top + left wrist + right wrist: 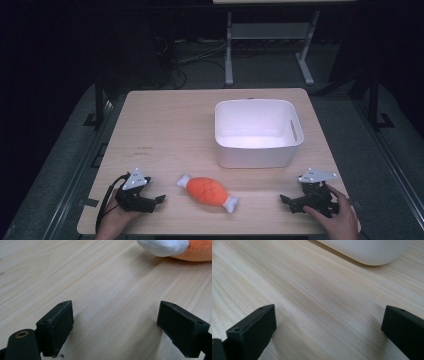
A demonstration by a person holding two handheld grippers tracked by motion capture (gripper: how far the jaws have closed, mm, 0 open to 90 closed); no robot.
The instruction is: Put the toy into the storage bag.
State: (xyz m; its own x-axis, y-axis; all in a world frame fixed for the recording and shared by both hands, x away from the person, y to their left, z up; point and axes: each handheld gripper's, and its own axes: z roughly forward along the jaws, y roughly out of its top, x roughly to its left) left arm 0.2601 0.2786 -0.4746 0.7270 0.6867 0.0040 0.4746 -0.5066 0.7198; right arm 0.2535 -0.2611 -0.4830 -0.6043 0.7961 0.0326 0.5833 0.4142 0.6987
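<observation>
Plush drumstick laid flat on table, just in front of white bin, left gripper rested left of drumstick, jaws spread, nothing between, right gripper rested right of it, jaws spread, nothing held

It looked like a lab: a bare wooden counter stood in a dark room, with cables trailing over the floor beside a metal-framed bench.
</observation>
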